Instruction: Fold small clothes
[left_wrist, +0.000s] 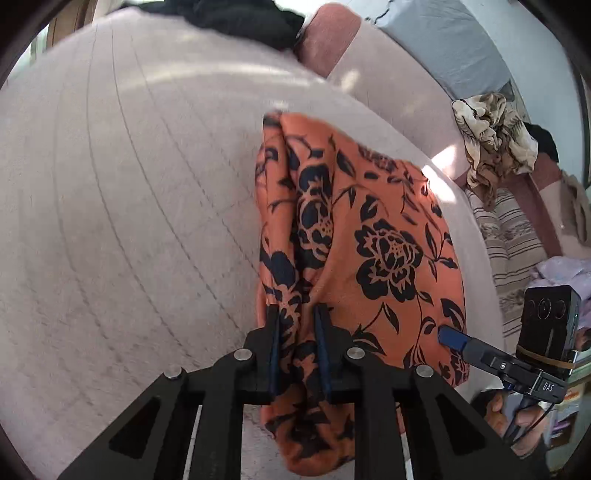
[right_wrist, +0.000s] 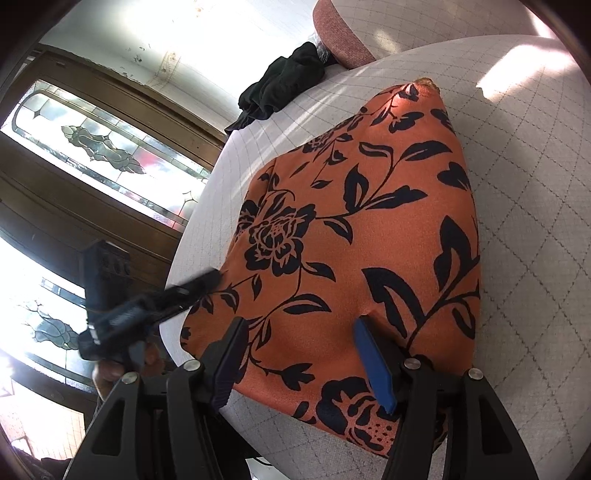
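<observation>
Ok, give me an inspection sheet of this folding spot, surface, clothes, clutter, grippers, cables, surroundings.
Surface: pale quilted mattress, sunlit patches.
Job's things: orange floral garment lying on it, bunched along one side.
Clutter: black garment at the far edge; beige patterned cloth heaped to one side.
Grippers: left gripper shut on the orange garment's bunched edge; right gripper open, fingers spread over the near edge.
Cables: nothing seen.
Surroundings: wooden door with leaded glass; pink headboard.

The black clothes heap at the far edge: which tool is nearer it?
Left, I'd judge. The left tool sits on the garment's side facing the black heap; the right tool sits on the opposite side.
</observation>
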